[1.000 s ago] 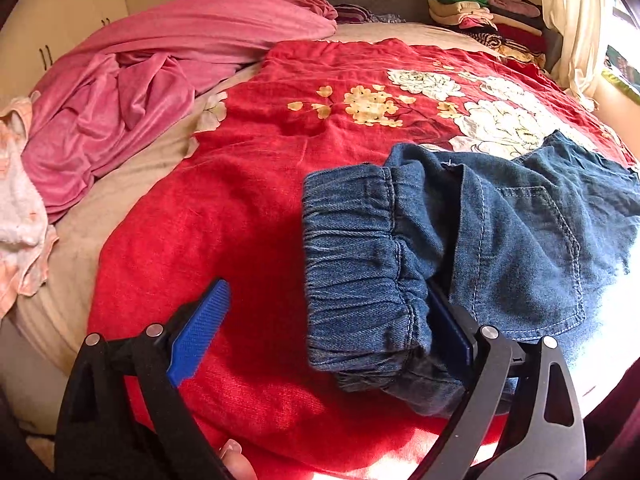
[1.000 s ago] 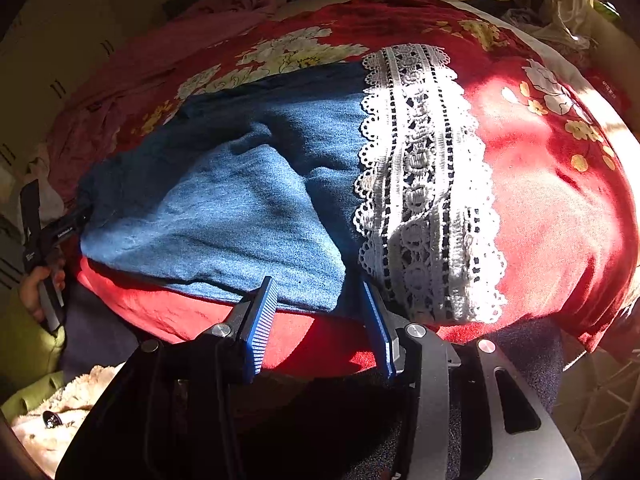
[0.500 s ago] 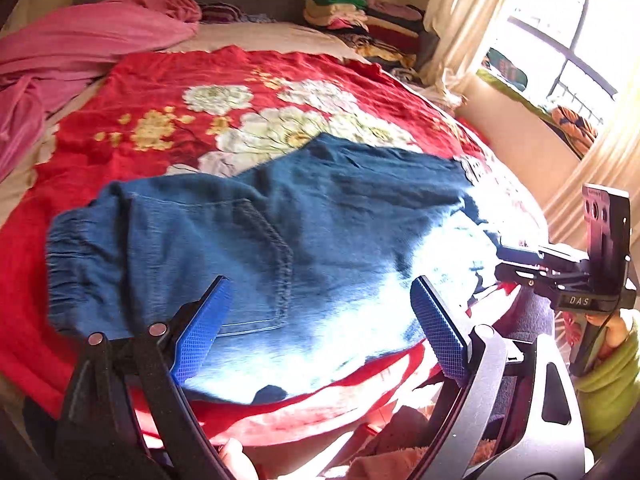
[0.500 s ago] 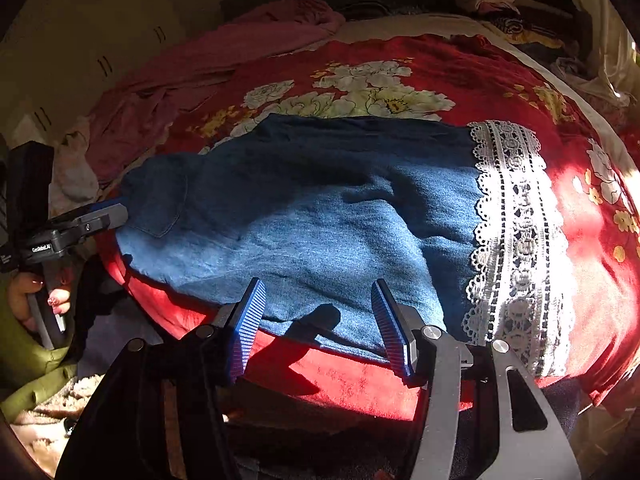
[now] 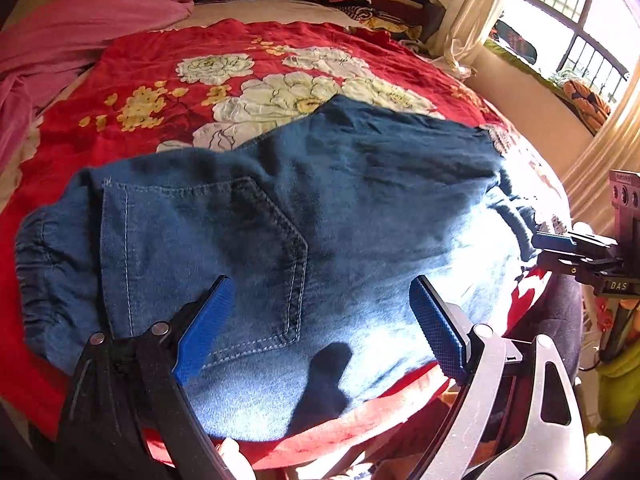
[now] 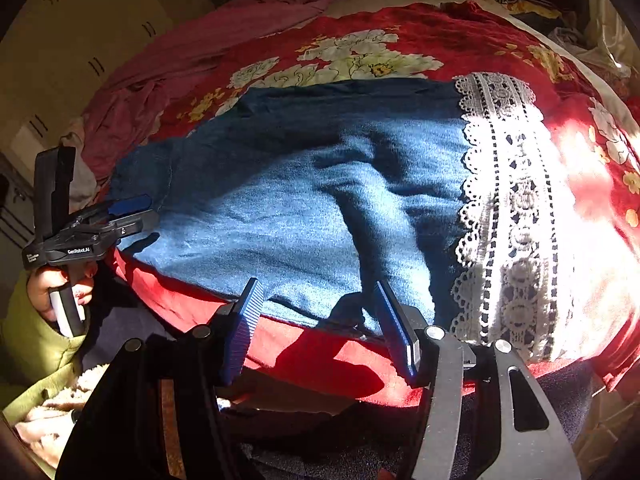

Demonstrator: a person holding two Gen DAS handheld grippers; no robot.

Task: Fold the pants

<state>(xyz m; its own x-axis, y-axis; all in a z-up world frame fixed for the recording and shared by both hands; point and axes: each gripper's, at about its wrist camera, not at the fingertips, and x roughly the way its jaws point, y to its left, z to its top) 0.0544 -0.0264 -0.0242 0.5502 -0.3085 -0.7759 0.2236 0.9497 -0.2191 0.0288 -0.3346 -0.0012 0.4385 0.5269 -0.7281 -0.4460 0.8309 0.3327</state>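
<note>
Here the pants point(image 5: 320, 216) lie flat across the middle of the frame on the red bedspread point(image 5: 132, 64). The left tongs point(image 5: 320, 304) and right tongs point(image 6: 320, 320) both gape wide, holding nothing. The denim looks soft and floppy, best pinched at waistband point(image 5: 44, 264) and lace hem point(image 6: 512, 208).

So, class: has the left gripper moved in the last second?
Yes. The left gripper has swung right, off the waistband, toward the window.

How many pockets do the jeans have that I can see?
1. A stitched back pocket sits on the jeans near the elastic waistband, just ahead of the left gripper. More may be hidden underneath.
</note>
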